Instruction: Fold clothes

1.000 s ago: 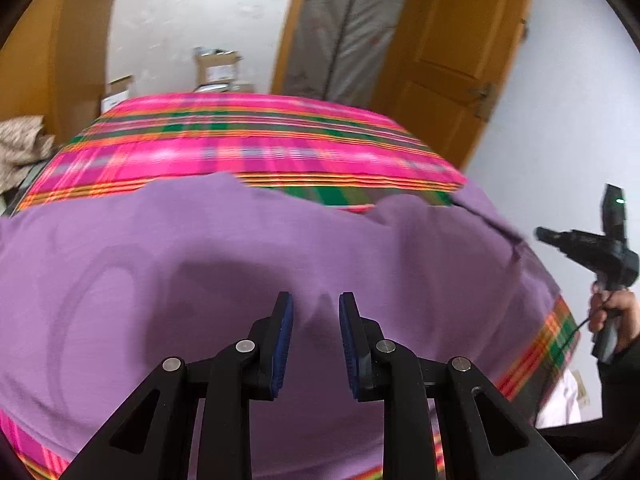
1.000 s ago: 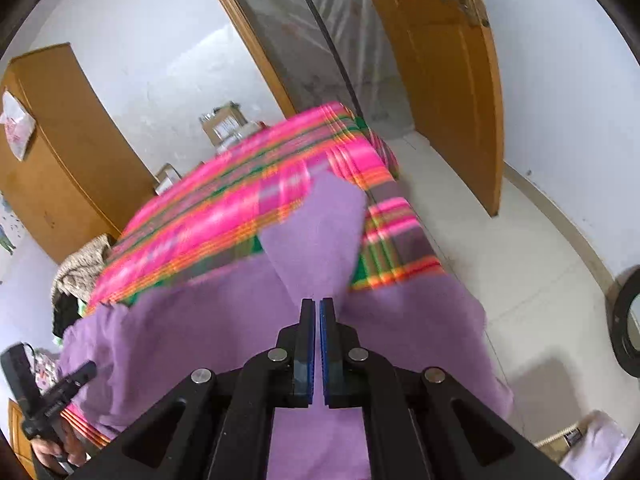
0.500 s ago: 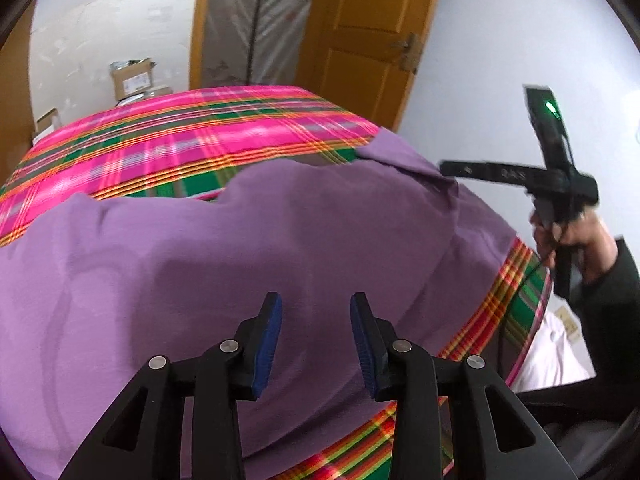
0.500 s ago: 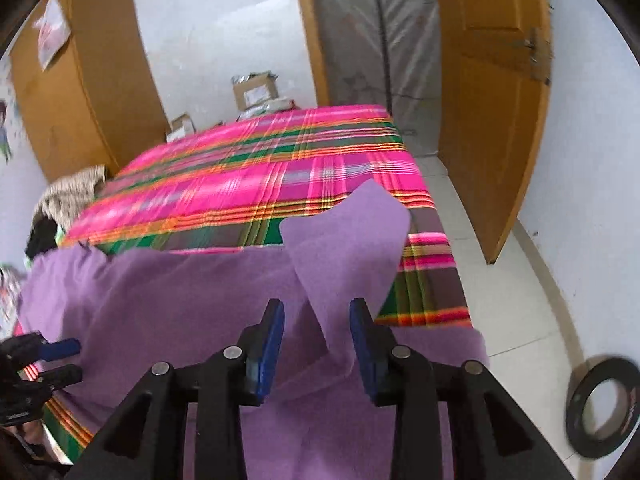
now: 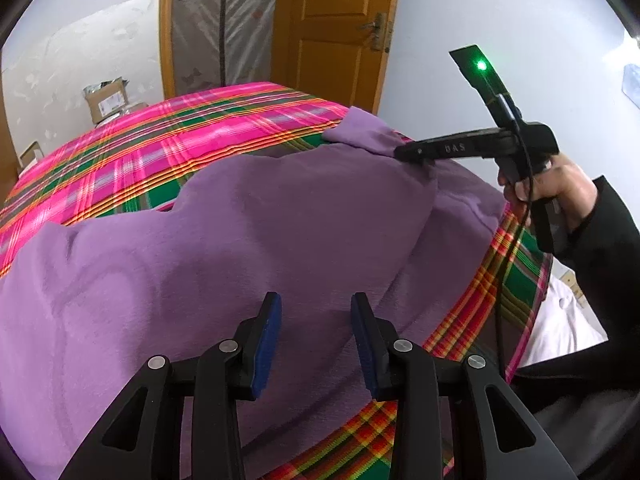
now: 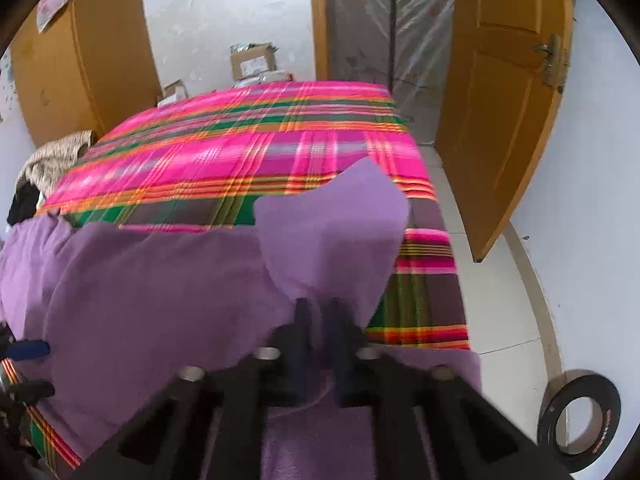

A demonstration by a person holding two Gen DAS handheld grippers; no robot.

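A purple fleece garment (image 5: 224, 248) lies spread over the near end of a bed with a pink, green and orange plaid cover (image 5: 168, 144). My left gripper (image 5: 315, 308) hovers open just above the garment's middle, nothing between its blue pads. In the right wrist view the garment's sleeve (image 6: 332, 220) stands up in a fold. My right gripper (image 6: 320, 316), blurred, has its fingers close together with sleeve cloth between them. The left wrist view shows the right gripper (image 5: 404, 153) tip at the sleeve (image 5: 364, 132), held by a hand (image 5: 560, 188) in a dark sleeve.
A wooden door (image 6: 504, 120) stands open right of the bed, with plastic sheeting (image 6: 384, 40) behind. Cardboard boxes (image 6: 254, 60) sit past the far edge. A clothes pile (image 6: 48, 160) lies at the left, and a black ring (image 6: 576, 416) rests on the tiled floor.
My right gripper opened, moved forward onto the raised sleeve, and its fingers have now closed in on the cloth. My left gripper stayed open and swung right over the garment.
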